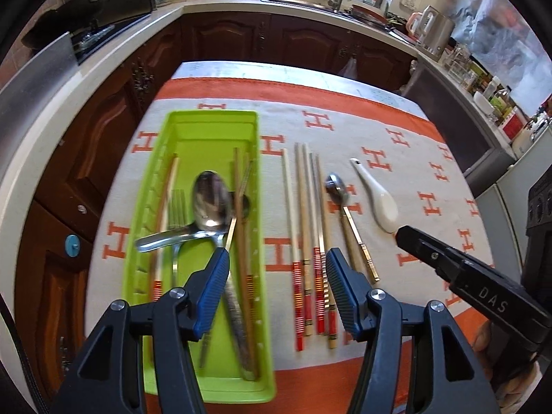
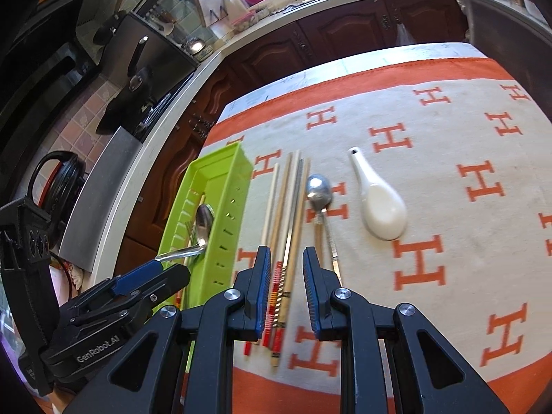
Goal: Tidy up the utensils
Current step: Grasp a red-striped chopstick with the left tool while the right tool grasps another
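Observation:
A green tray lies on the left of the table and shows in the right wrist view too. It holds a large steel spoon, a fork and some chopsticks. Several chopsticks, a small metal spoon and a white ceramic spoon lie on the cloth to the right of the tray. My left gripper is open and empty above the tray's right edge. My right gripper is open, its fingers either side of the chopsticks' banded ends.
The table carries a white cloth with orange H letters. Dark wooden cabinets and a white counter run behind and to the left. A stove stands at the left. The right gripper also shows at the right of the left wrist view.

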`<move>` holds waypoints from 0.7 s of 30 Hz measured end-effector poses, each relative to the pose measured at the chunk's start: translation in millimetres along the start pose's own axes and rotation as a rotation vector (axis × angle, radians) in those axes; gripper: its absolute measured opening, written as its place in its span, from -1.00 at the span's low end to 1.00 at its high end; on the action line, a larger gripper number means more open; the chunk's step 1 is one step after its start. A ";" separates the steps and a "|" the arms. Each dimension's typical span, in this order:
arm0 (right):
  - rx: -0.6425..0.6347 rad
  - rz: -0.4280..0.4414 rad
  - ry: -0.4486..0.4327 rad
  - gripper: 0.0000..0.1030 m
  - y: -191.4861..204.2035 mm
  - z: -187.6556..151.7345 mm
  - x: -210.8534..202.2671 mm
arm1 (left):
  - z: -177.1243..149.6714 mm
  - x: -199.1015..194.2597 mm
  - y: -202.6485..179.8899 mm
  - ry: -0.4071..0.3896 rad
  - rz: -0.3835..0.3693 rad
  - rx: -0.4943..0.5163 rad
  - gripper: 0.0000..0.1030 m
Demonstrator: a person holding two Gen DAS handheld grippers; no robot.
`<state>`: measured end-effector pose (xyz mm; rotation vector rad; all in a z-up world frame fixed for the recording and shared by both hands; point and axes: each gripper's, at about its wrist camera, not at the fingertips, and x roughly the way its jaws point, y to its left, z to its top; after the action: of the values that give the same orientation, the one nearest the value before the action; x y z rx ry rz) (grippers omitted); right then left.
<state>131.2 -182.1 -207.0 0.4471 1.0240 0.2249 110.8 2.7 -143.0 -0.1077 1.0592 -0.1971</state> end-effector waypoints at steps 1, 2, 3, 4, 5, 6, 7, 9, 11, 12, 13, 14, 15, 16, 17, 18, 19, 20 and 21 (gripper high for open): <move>0.005 -0.001 -0.003 -0.62 -2.6 0.8 -0.6 | 1.8 1.7 -4.1 0.001 -0.010 -0.003 0.09; 0.014 0.000 -0.007 -0.62 -7.7 1.7 -2.1 | 3.6 3.1 -6.8 0.001 -0.015 -0.005 0.09; 0.023 0.000 -0.009 -0.62 -13.7 2.4 -3.7 | 5.5 4.6 -9.9 0.000 -0.015 -0.005 0.09; 0.030 0.000 -0.011 -0.62 -16.7 2.6 -4.3 | 7.8 6.4 -13.2 0.000 -0.013 -0.004 0.09; 0.036 0.000 -0.012 -0.62 -21.5 3.1 -5.4 | 10.7 8.8 -16.2 0.004 -0.015 -0.006 0.09; 0.043 -0.001 -0.013 -0.62 -24.8 2.9 -5.9 | 13.7 11.7 -18.1 0.011 -0.028 -0.009 0.09; 0.049 -0.001 -0.015 -0.62 -29.3 3.0 -7.0 | 16.1 14.7 -19.5 0.021 -0.044 -0.013 0.09; 0.060 0.000 -0.019 -0.62 -36.7 2.9 -8.7 | 20.9 22.5 -23.4 0.042 -0.066 -0.021 0.01; 0.073 0.004 -0.021 -0.62 -42.8 2.5 -8.9 | 26.2 35.2 -27.1 0.083 -0.059 -0.027 -0.26; 0.080 0.007 -0.021 -0.62 -47.0 2.7 -9.1 | 28.6 44.0 -28.7 0.110 -0.054 -0.033 -0.35; 0.086 0.009 -0.022 -0.62 -49.3 2.3 -8.9 | 30.0 49.7 -29.4 0.129 -0.054 -0.038 -0.46; 0.090 0.012 -0.023 -0.62 -51.6 2.4 -8.9 | 31.1 56.6 -29.4 0.150 -0.053 -0.046 -0.54; 0.093 0.016 -0.024 -0.62 -53.9 2.6 -9.0 | 32.3 63.0 -30.3 0.168 -0.052 -0.048 -0.57; 0.095 0.017 -0.026 -0.62 -54.6 2.6 -8.8 | 33.0 69.7 -31.3 0.184 -0.040 -0.050 -0.59; 0.095 0.018 -0.028 -0.62 -55.0 2.7 -8.9 | 33.9 74.9 -31.7 0.195 -0.022 -0.053 -0.59; 0.095 0.019 -0.030 -0.62 -55.9 3.3 -9.1 | 34.3 79.2 -31.4 0.201 -0.010 -0.055 -0.59; 0.096 0.022 -0.033 -0.62 -57.1 3.6 -9.4 | 35.1 84.6 -30.8 0.209 0.002 -0.060 -0.59; 0.096 0.024 -0.034 -0.62 -57.5 3.7 -9.7 | 35.2 88.7 -29.8 0.219 0.013 -0.063 -0.62; 0.096 0.026 -0.036 -0.62 -58.2 3.7 -10.2 | 35.4 94.6 -28.6 0.235 0.031 -0.068 -0.64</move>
<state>127.7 -238.7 -224.3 0.5502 0.9972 0.1907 183.5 -45.6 -201.4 -0.1317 1.3011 -0.1484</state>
